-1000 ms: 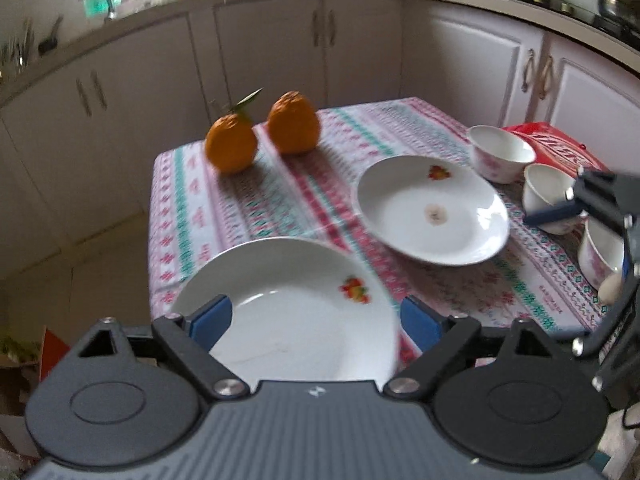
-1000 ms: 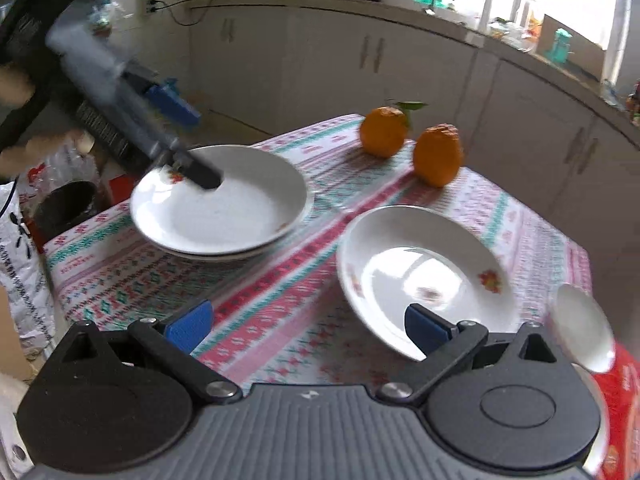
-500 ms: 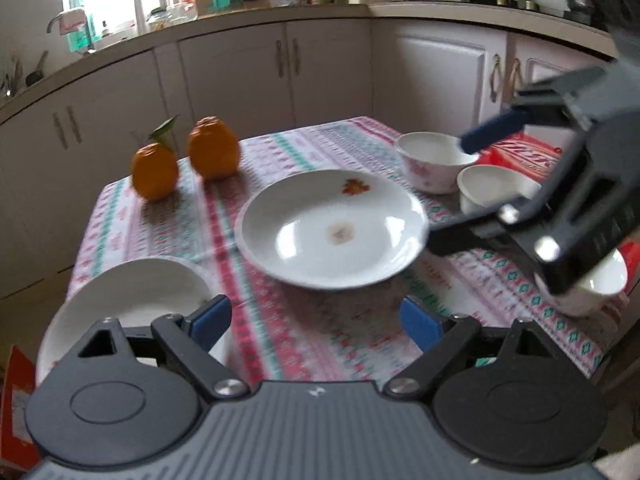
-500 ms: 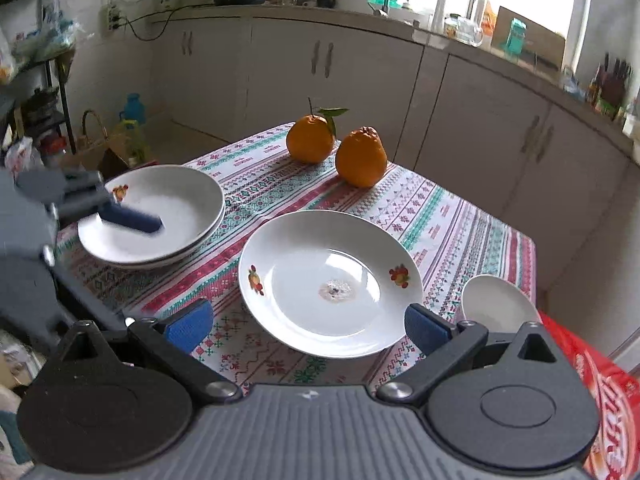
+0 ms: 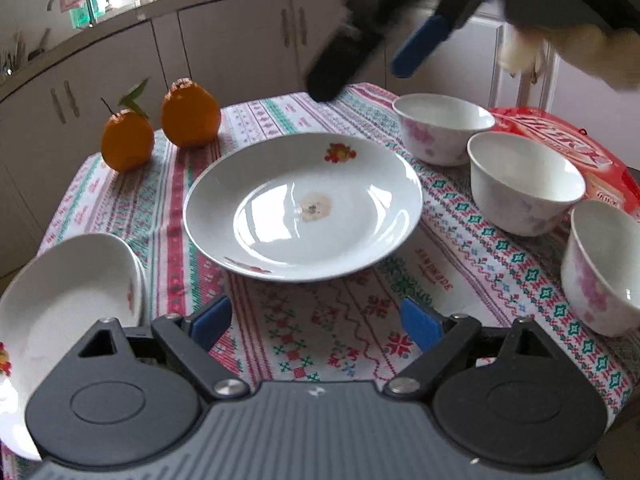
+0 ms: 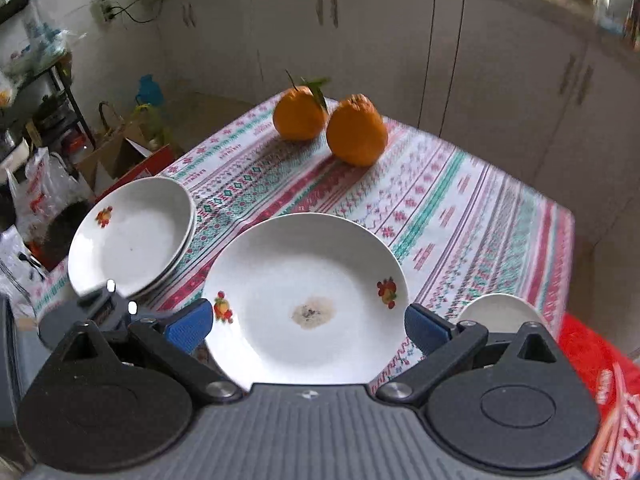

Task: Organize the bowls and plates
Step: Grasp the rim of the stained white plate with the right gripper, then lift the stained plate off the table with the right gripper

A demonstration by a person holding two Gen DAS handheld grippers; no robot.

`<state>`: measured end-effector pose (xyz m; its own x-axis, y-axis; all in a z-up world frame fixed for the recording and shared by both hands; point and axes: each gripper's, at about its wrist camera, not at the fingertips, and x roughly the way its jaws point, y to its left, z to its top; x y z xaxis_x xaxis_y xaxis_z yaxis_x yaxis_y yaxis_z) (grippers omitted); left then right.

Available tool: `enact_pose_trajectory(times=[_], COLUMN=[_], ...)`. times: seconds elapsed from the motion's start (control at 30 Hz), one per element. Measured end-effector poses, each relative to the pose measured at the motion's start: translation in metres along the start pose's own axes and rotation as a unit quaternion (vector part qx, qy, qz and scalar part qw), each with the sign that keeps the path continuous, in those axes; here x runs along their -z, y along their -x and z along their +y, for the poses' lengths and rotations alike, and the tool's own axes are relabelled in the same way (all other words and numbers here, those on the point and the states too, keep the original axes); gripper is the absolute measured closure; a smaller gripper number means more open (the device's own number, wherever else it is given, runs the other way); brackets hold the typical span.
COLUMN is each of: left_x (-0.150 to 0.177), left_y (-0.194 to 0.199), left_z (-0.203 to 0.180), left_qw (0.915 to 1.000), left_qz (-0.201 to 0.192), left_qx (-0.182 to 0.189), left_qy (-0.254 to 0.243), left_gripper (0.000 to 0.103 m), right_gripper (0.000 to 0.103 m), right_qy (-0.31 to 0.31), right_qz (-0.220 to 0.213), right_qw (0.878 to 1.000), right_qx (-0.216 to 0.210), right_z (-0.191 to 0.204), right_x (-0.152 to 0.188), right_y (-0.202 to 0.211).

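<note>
Since a second ago both grippers have swung from the stacked plates [image 6: 128,236] toward the single plate [image 5: 303,205], which now lies mid-table on the patterned tablecloth [image 5: 472,264], a brownish smudge at its centre. From the right wrist view, this plate's near rim is hidden behind the right gripper [image 6: 308,326], whose jaws stand released on either side of it, nothing pinched. The left gripper [image 5: 316,322] hovers short of the plate, jaws also released and empty. The stack sits at the table's left edge, cut off by the frame in the left view. Three bowls [image 5: 524,182] line the right side, the nearest cropped. Behind them a red packet [image 5: 560,148] is partly hidden. Two oranges [image 5: 190,114] stand at the far edge.
</note>
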<state>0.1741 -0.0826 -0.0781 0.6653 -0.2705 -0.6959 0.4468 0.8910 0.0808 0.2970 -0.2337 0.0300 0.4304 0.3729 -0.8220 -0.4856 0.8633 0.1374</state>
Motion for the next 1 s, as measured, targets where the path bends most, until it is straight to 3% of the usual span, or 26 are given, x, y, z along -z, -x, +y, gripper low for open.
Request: enact_pose_trajectory(times=[0.1,0.33,0.67,1.0], left_x=[0.001,0.000,-0.003,-0.008], left_y=[-0.007,-0.018,-0.021,-0.025], left_z=[-0.001,0.004,0.010,0.015], left_qw=[1.0000,0.9998,0.9993,0.9994], left_qz=[0.006,0.004,-0.003,-0.013], left_qx=[-0.004,0.008,0.025,0.019], left_qy=[0.000,0.015,0.026,0.025], left_gripper=[0.012,0.012,0.012,0.012], right_gripper=[0.000,0.001,0.021,0.025], right_qy=[-0.028,-0.023,-0.008,0.022], right_qz=[0.029,0.064,0.102,0.130], right_qw=[0.999,0.997,0.993,0.985], right_qx=[-0.029,-0.039,-0.057,-0.109], right_z=[-0.018,-0.038,-0.056,-0.066], right_x=[-0.016,-0.039,-0.054,-0.058], right_y=[-0.020,-0.064,-0.108,-0.123])
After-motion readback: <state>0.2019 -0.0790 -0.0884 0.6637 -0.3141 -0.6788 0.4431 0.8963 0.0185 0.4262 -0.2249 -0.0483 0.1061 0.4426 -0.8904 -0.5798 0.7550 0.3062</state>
